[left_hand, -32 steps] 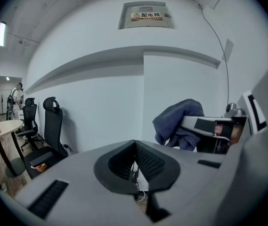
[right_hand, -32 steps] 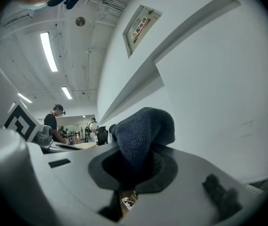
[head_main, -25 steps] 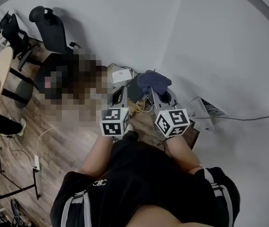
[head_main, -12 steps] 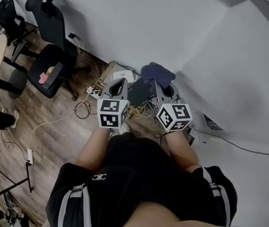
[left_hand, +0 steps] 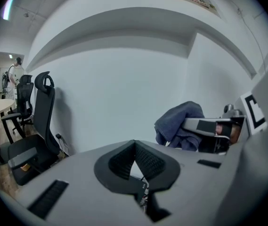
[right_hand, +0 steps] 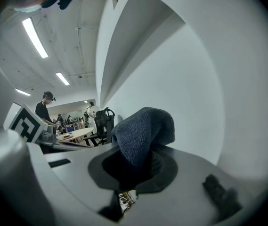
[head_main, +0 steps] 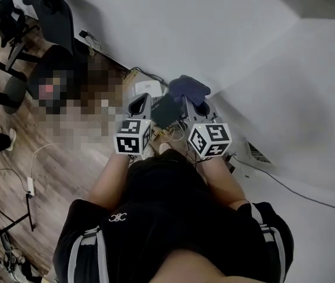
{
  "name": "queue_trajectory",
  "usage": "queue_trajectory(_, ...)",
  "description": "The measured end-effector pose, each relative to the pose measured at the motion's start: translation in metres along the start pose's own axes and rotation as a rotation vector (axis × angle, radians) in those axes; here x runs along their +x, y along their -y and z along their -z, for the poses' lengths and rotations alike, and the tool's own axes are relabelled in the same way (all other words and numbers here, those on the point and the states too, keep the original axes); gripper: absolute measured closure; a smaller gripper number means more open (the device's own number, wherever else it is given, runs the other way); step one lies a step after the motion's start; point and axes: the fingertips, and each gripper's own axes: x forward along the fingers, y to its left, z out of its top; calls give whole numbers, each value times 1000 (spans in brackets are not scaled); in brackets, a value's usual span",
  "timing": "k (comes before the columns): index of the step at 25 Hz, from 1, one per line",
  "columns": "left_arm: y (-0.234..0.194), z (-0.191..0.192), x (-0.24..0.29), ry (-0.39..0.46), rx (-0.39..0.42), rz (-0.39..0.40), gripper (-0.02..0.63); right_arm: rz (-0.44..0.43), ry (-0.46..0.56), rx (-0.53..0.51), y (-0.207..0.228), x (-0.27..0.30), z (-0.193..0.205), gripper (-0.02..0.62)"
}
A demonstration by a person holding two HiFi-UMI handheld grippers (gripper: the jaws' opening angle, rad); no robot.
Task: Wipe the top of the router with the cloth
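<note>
- Both grippers are sitting a little further left in the head view than half a second ago, and we are still carrying the cloth (head_main: 188, 89) in the right one.
- We are holding the cloth as a dark blue bunch that is sticking out past the jaw tips toward the wall (head_main: 244, 34), its top folding over to our left.
- We are seeing the router (head_main: 167, 112) as a flat black box low at the foot of the wall among cables (head_main: 168, 135), between the two grippers and just below the cloth; we cannot tell its long axis.
- We are keeping the right gripper (right_hand: 134, 169) pinched on the cloth (right_hand: 143, 131).
- We are keeping the left gripper (left_hand: 134, 144) pressed together at the tips with nothing in it, beside a white box (head_main: 139, 89).
</note>
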Motion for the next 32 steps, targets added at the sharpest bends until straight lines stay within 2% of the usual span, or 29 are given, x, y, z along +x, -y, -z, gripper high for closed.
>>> queue_trajectory(3,-12,-2,7,-14,-20,-48,595,-39,-57,-22,2,19,5,551)
queue_trajectory(6,-19,11,9,-38,-76,-94,595,-88,-138,-47,6,35,23,551)
queue_trajectory(10,-37,49,15,-93,-157,-138,595,-142,-227,-64,6,61,49,551)
queue_trajectory(14,-59,104,19,-147,-255,-180,595,-200,-314,-99,-3,80,85,551)
queue_trajectory(19,-89,174,34,-181,-351,-226,595,-242,-440,-149,-6,105,152,551)
queue_trajectory(26,-118,279,66,-252,-398,-254,595,-319,-629,-198,-11,143,270,551)
queue_trajectory(32,-121,357,78,-305,-450,-264,595,-266,-805,-152,12,178,374,551)
